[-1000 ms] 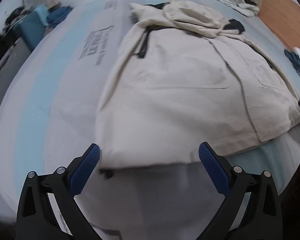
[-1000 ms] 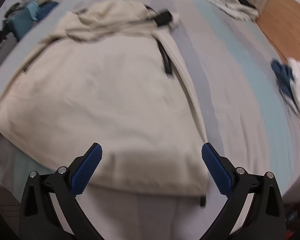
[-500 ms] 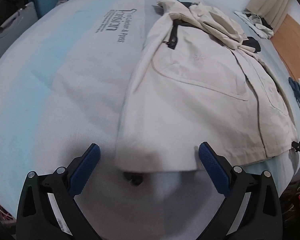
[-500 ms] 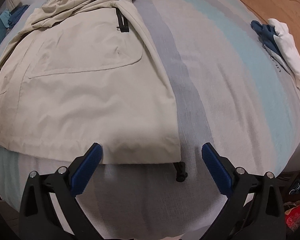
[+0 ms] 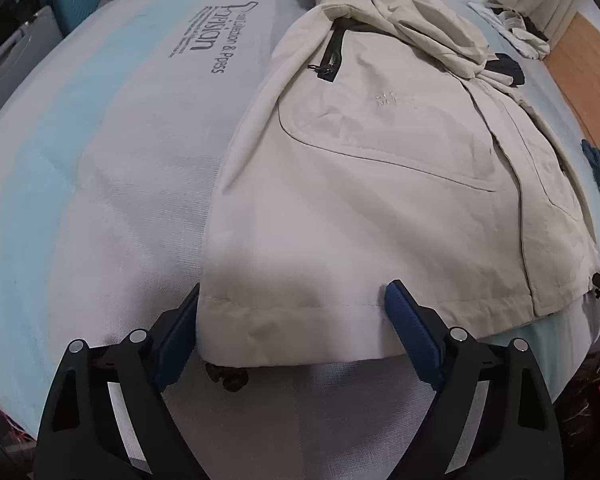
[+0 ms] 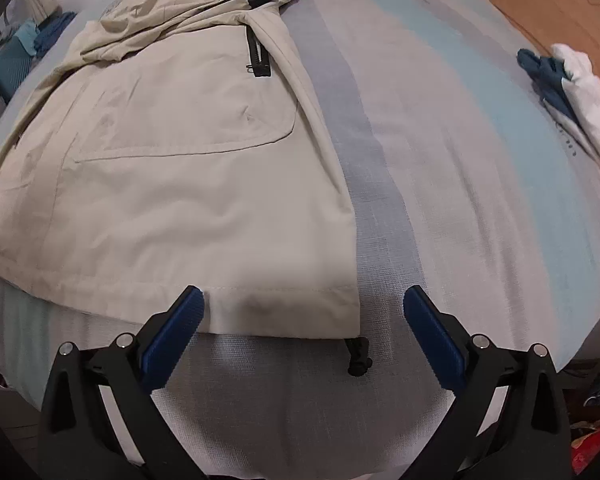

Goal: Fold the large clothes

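Left wrist view: the left gripper (image 5: 292, 320) points steeply down at the near hem of a beige jacket (image 5: 380, 184) spread flat on a mattress (image 5: 100, 184). Its jaws are closing, with the jacket's hem corner between the blue pads (image 5: 412, 340); the left pad sits at the jacket's side edge, and whether either pad presses the cloth cannot be told. Just below the hem, between the fingers, a black drawcord toggle (image 5: 226, 376) lies on the grey mattress cover. Farther ahead of the gripper run a curved pocket seam and a black chest zipper (image 5: 332, 54), and beyond them the rumpled hood (image 5: 424, 28). To the left of the jacket, dark printed lettering (image 5: 208, 40) marks the cover.

In the right wrist view, the right gripper (image 6: 300, 320) stands with jaws spread wide over the jacket's (image 6: 180, 160) other hem corner; the left pad rests over the hem, the right pad is over bare mattress (image 6: 460, 160), nothing gripped. A second black toggle (image 6: 358, 356) hangs below the corner, between the fingers. Far ahead and right, a blue and white bundle of clothes (image 6: 560, 88) lies at the mattress edge.
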Demonstrator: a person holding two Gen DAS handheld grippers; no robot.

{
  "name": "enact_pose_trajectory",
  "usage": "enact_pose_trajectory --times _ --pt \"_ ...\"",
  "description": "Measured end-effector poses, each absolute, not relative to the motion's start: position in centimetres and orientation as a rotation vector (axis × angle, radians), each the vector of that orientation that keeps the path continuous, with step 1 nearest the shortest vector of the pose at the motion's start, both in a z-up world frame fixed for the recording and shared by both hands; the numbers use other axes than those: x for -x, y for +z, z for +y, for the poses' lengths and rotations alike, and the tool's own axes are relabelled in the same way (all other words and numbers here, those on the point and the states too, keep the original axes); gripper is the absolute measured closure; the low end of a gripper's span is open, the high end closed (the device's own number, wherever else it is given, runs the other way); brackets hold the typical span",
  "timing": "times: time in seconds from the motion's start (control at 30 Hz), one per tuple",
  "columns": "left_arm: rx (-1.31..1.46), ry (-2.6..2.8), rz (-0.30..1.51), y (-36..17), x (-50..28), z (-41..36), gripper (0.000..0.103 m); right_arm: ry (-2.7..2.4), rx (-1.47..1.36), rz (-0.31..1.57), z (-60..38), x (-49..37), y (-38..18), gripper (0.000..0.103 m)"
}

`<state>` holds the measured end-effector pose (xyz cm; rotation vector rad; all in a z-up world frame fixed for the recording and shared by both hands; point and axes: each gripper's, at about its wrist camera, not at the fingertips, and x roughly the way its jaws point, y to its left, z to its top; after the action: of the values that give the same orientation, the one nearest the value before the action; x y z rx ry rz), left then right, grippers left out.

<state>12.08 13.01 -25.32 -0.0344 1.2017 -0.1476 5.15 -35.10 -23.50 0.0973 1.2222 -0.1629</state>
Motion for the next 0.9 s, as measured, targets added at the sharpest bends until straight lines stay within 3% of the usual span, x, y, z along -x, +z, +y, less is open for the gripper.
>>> enact_pose_trajectory --times 0.27,0.37,0.43,0.53,0.73,0.9 --pt "0.032 -0.107 1.225 -25.4 -12.1 13.3 0.038 -0.24 -0.133 1.227 -37.5 -6.1 -23.9 0.008" --pt "0.021 -0.124 1.236 -25.4 -12.1 12.9 0.054 -0.209 -0.178 1.221 -37.7 -6.5 -24.1 0.008" --pt "-0.002 -0.127 1.238 -25.2 -12.1 12.5 0.065 -0.185 -0.17 1.24 -37.0 -6.8 -24.5 0.022" --pt "-0.014 -0.144 1.235 -24.6 -12.1 12.2 0.08 -0.167 -0.182 1.252 -35.9 -7.0 -24.8 0.028" --pt "-0.01 -0.167 1.228 -23.6 -12.0 11.9 0.089 -0.157 -0.203 1.277 -34.6 -7.0 -25.4 0.038" --pt "0.008 -0.18 1.213 -22.9 -11.9 12.2 0.09 -0.169 -0.205 1.292 -34.6 -6.8 -25.1 0.043"
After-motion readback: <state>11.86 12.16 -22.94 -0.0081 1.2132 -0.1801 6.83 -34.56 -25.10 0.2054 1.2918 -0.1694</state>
